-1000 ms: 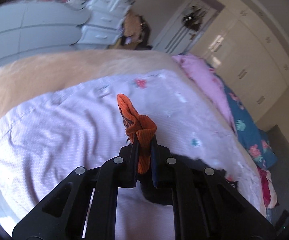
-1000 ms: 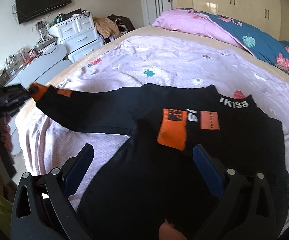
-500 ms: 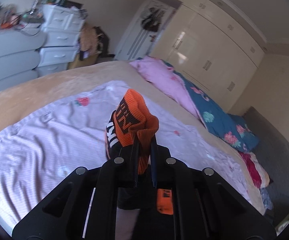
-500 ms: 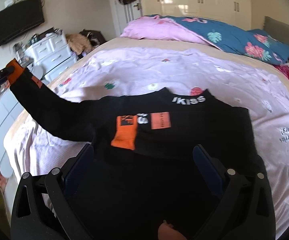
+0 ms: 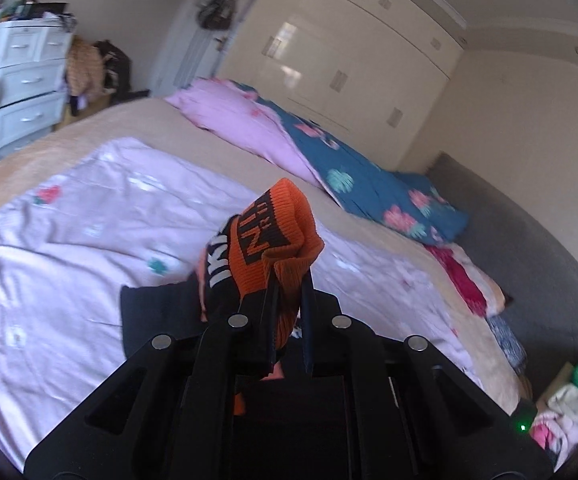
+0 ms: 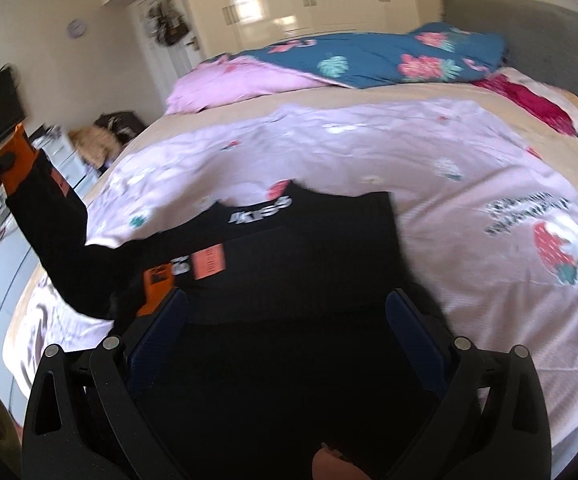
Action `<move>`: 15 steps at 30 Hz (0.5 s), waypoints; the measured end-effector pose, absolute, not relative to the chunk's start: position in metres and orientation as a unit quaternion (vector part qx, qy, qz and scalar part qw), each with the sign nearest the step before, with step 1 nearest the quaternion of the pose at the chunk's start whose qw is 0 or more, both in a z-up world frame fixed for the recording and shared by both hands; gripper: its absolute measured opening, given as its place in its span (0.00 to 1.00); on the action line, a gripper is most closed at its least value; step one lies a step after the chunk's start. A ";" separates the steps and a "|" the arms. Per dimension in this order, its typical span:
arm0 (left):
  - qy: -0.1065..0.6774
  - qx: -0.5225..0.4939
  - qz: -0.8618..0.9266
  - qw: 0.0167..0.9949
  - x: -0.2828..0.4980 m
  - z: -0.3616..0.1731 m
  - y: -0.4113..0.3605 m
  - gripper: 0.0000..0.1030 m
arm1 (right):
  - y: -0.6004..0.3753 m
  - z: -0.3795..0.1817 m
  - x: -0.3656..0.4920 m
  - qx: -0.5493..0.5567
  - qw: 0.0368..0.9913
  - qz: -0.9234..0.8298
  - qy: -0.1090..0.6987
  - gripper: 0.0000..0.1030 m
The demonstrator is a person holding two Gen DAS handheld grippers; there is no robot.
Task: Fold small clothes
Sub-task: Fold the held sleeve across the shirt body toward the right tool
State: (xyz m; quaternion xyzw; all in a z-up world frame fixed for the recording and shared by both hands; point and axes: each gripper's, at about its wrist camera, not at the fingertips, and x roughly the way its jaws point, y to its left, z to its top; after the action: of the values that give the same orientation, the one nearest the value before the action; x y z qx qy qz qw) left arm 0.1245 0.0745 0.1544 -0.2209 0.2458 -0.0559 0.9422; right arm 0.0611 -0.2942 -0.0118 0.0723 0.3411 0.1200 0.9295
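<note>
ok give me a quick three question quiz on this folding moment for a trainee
1. True or false: the left gripper has its jaws shut on the orange cuff.
2. Multiple choice: the black sweater lies on A) the pink sheet, B) the blue floral quilt, C) the white drawers.
3. Fill in: the right gripper has its jaws ____ above the sweater's body.

Key: 1 true; 2 A; 3 open.
</note>
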 end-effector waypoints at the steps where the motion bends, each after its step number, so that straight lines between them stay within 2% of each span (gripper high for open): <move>1: 0.252 -0.216 -0.067 0.941 0.129 0.151 0.064 0.03 | -0.304 -0.013 0.062 0.078 0.930 0.109 0.341 0.96; 7: 0.301 -0.201 -0.114 0.925 0.149 0.117 0.019 0.03 | -0.341 -0.020 0.065 0.111 0.929 0.069 0.346 0.96; 15: 0.400 -0.204 -0.178 0.876 0.175 0.036 -0.018 0.03 | -0.370 -0.030 0.071 0.135 0.925 0.025 0.355 0.96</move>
State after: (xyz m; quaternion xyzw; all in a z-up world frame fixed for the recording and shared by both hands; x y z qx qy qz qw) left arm 0.1750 -0.0180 0.0358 -0.2037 0.4002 -0.1781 0.8756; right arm 0.0710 -0.3699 -0.0301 0.1347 0.3548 0.0255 0.9248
